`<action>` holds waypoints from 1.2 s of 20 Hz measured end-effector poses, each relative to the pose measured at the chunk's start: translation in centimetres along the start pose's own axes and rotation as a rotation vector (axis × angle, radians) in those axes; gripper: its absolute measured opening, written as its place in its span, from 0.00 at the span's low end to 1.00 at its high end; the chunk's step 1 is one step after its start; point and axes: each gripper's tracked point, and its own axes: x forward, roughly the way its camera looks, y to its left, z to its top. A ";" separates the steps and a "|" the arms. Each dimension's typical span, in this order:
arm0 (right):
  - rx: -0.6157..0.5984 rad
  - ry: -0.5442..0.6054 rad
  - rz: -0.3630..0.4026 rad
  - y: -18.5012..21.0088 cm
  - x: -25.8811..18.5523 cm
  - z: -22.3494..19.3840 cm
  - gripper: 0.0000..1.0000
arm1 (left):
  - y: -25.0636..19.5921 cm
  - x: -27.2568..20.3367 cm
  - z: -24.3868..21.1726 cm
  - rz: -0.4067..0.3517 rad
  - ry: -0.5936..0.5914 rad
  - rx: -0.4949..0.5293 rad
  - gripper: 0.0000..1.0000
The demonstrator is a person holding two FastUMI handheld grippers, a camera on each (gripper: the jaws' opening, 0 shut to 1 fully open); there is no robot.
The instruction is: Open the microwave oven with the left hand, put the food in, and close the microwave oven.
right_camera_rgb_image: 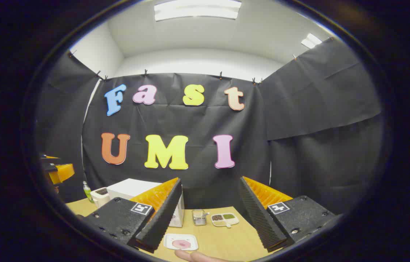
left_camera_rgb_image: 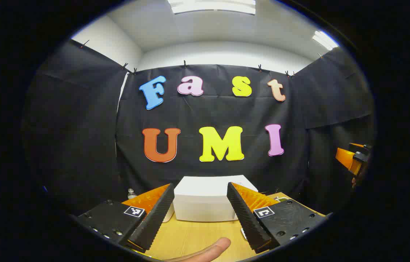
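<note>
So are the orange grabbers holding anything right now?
No. The left gripper and right gripper are both open, with nothing between their fingers. The food plate sits on the table.

The setting is a staged recording booth inside an institutional room, not a real home kitchen. Black cloth (right_camera_rgb_image: 299, 109) hangs on three sides, clipped along its top edge, and plain white walls (right_camera_rgb_image: 197, 62) rise above it. Recessed panel lights (right_camera_rgb_image: 197, 10) sit in a white ceiling (left_camera_rgb_image: 208, 29). A light wooden table (right_camera_rgb_image: 226, 240) carries kitchen props: a white microwave oven (left_camera_rgb_image: 205, 203) at the far side, a small white appliance (right_camera_rgb_image: 99, 196) and a green bottle (right_camera_rgb_image: 87, 191) to its left, a clear container (right_camera_rgb_image: 199, 217), a divided dish (right_camera_rgb_image: 224, 219) holding dark and green contents, and a white plate with pink food (right_camera_rgb_image: 181, 242) at the near edge.
</note>
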 end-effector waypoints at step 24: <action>0.051 -0.005 0.065 -1.9 0.4 -0.7 1.00 | -4.0 3.6 -2.1 -0.043 -0.034 -0.003 0.93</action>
